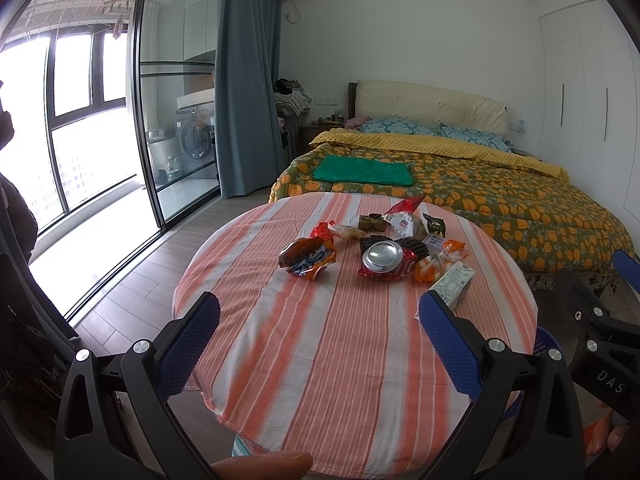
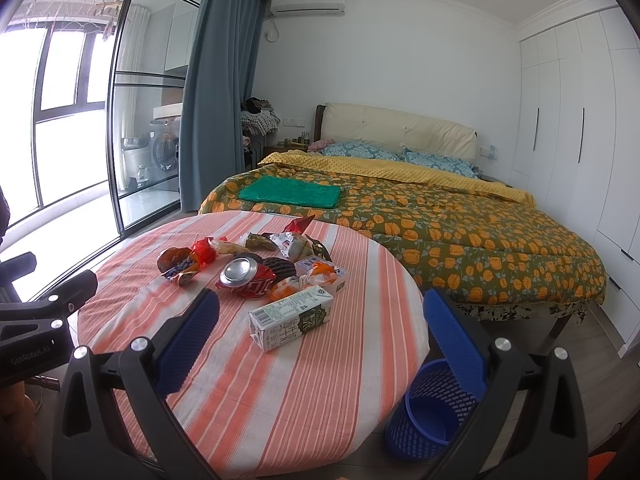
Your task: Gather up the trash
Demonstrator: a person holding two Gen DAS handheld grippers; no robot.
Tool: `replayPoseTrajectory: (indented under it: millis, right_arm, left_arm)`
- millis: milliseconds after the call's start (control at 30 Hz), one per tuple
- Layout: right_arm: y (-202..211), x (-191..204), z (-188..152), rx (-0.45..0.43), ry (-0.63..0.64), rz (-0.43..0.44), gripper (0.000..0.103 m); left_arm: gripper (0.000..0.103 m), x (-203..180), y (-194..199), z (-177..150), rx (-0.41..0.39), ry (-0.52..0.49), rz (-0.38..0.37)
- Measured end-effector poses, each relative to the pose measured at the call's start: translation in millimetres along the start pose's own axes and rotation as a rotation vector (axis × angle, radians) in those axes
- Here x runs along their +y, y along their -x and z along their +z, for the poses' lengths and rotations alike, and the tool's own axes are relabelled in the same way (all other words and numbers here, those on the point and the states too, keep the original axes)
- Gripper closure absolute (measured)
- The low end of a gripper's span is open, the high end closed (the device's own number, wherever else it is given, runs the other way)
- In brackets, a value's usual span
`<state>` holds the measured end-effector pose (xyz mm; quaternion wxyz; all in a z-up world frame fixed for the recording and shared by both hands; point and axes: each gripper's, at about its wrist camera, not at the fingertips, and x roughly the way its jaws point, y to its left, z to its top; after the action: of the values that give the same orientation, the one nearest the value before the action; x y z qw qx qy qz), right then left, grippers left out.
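A pile of trash lies on the round table with the striped cloth point(image 1: 320, 352) point(image 2: 248, 384). It holds a crushed red can point(image 1: 383, 259) point(image 2: 245, 275), an orange-brown snack wrapper point(image 1: 307, 257) point(image 2: 176, 265), a white milk carton point(image 1: 454, 280) point(image 2: 290, 317) and several other wrappers point(image 1: 404, 222). My left gripper point(image 1: 320, 312) is open and empty, above the table's near part, short of the pile. My right gripper point(image 2: 320, 312) is open and empty, with the carton between its fingers' line, a little ahead. A blue mesh bin point(image 2: 430, 408) stands on the floor right of the table.
A bed with an orange-flowered quilt point(image 2: 440, 240) stands behind and right of the table. A green folded cloth point(image 2: 290, 196) lies on it. Glass sliding doors point(image 1: 176, 120) and a grey curtain are at the left. White wardrobes point(image 2: 568, 128) line the right wall.
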<state>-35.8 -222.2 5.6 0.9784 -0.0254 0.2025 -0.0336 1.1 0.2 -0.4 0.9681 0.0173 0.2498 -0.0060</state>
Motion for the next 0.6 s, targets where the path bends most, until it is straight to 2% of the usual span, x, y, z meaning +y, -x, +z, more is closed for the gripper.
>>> replayPoseTrajectory:
  millis: [600]
  right_arm:
    - [-1.4,1.3,-0.4,0.002,0.001,0.000,0.005]
  left_arm:
    - [0.004,0.0,-0.1,0.0,0.001,0.000,-0.001]
